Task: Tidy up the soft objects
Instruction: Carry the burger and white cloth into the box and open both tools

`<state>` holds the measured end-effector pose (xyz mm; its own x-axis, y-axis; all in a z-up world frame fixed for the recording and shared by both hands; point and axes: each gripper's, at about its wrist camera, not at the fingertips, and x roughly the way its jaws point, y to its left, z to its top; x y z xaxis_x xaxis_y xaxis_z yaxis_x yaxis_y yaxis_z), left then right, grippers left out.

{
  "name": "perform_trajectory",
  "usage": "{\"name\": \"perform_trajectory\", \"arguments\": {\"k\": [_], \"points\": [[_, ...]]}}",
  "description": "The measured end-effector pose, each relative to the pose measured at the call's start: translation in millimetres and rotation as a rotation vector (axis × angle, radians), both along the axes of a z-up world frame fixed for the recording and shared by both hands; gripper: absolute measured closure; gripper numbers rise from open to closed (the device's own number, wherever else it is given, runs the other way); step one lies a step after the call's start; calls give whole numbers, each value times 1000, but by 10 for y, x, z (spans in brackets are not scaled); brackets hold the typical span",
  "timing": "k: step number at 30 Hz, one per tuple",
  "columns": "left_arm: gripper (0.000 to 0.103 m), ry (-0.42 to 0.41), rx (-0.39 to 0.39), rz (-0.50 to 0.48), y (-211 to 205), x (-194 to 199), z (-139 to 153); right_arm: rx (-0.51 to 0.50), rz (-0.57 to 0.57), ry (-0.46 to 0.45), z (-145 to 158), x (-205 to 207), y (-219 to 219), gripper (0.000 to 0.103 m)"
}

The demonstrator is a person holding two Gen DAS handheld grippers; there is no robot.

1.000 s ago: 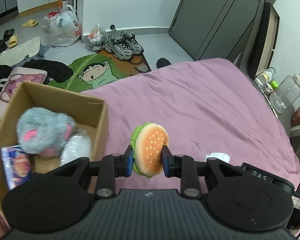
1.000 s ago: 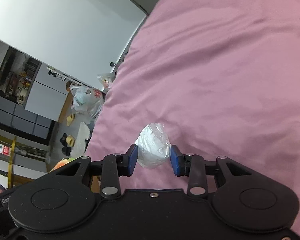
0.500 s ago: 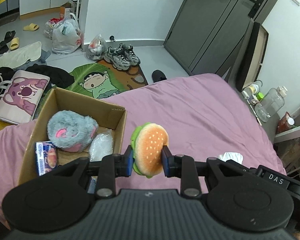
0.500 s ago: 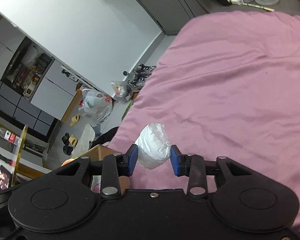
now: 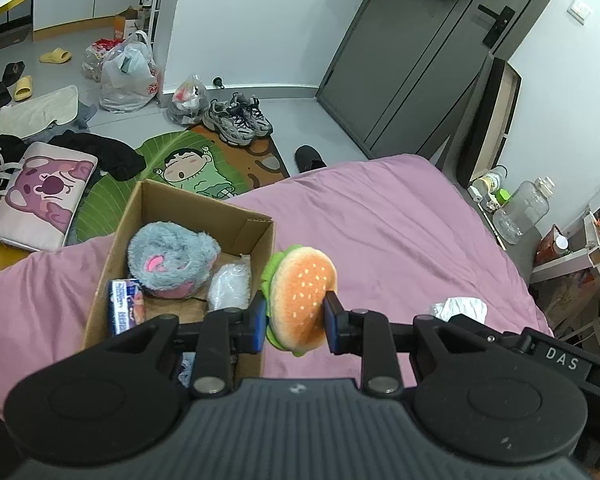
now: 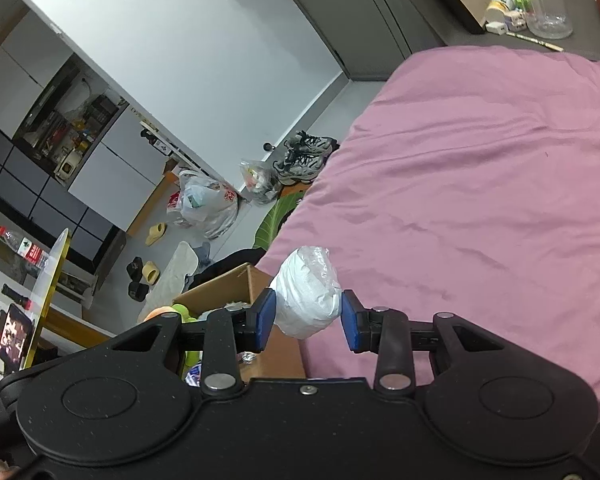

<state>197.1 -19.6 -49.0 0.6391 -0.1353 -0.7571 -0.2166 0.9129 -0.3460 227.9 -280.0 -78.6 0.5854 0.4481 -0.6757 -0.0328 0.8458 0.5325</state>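
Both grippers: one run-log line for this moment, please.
left gripper: shut on plush hamburger | right gripper: shut on white plastic-wrapped bundle | cardboard box: holds grey plush, on pink bedspread

A plush burger [image 5: 300, 296], a crinkly plastic-wrapped white bundle [image 6: 307, 292], a matt cardboard box [image 5: 198, 208], smooth pink bedsheet [image 5: 380, 220].

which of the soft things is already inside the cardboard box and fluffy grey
The grey plush toy with pink patches, lying in the cardboard box. The burger plush is orange and held outside the box; the white wrapped bundle is also held.
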Motion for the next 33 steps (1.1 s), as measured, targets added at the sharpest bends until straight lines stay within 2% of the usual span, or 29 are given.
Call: {"name": "perform_trajectory", "arguments": {"k": [7,15,27,33], "points": [[76,6,-33,8,211,-104,-48,-8,6,-18,76,-96,174,68],[76,4,-34,19,431,-181,-121,-20,29,-13,46,-153,427,68],[75,54,-77,45,776,-184,-399,-42,65,21,-60,-128,761,68],[75,84,-105,23,815,-111,-560,-52,82,39,-133,-91,861,68]]}}
